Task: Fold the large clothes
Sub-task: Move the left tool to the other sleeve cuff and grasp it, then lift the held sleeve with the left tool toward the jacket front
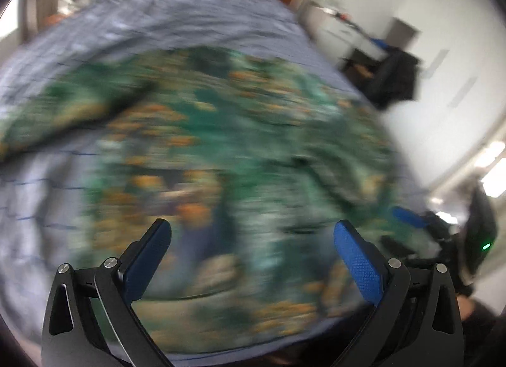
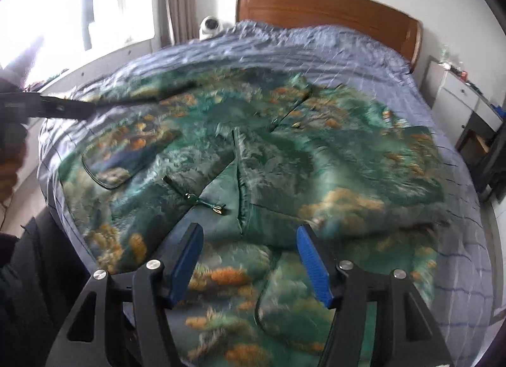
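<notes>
A large green garment [image 2: 253, 152] with orange and white print lies spread across the bed, its dark green lining and a small gold clasp [image 2: 218, 208] showing near the middle. The left wrist view is blurred, but the garment [image 1: 227, 152] fills it. My left gripper [image 1: 253, 231] is open above the garment, holding nothing. My right gripper [image 2: 249, 234] is open above the near part of the garment, holding nothing. The left gripper also shows in the right wrist view [image 2: 63, 107] at the far left, over the garment's left edge.
The bed has a blue-grey quilted cover [image 2: 363, 51] and a wooden headboard [image 2: 316, 9]. A white round device [image 2: 210, 27] sits by the headboard. A white cabinet [image 2: 461, 95] and a dark chair [image 1: 392, 76] stand right of the bed. A window [image 2: 79, 3] is at left.
</notes>
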A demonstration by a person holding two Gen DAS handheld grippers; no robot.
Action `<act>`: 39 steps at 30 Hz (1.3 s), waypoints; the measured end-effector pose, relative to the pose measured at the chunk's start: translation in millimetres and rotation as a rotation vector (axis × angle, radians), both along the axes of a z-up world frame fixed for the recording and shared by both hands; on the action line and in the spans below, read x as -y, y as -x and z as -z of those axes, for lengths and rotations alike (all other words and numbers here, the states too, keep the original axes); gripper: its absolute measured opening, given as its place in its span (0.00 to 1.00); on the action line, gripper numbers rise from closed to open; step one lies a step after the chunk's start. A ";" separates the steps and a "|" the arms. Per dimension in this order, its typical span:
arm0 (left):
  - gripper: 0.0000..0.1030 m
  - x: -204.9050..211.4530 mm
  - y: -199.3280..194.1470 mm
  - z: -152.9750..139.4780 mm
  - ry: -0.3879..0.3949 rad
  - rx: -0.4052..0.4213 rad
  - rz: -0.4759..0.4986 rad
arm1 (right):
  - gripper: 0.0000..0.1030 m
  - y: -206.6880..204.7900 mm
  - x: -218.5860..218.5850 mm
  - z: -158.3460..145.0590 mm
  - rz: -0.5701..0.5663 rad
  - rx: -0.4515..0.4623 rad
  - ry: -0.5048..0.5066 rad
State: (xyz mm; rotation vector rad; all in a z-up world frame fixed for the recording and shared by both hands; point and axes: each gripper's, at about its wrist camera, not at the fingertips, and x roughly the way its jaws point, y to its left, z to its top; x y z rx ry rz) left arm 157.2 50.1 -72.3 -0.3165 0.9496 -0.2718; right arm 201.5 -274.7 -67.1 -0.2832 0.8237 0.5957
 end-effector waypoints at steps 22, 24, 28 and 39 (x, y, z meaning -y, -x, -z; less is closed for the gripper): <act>0.36 123.9 -113.2 86.5 0.062 -0.268 0.070 | 0.62 29.6 52.6 -35.4 0.174 0.099 -0.106; 0.26 122.3 -114.6 85.6 0.057 -0.267 0.066 | 0.62 29.0 53.1 -34.4 0.178 0.096 -0.108; 0.13 121.6 -109.6 72.9 0.052 -0.234 0.064 | 0.62 26.1 54.1 -32.4 0.193 0.081 -0.096; 0.12 107.5 -121.4 58.3 0.128 -0.304 0.104 | 0.62 25.2 70.4 -41.2 0.249 0.094 -0.100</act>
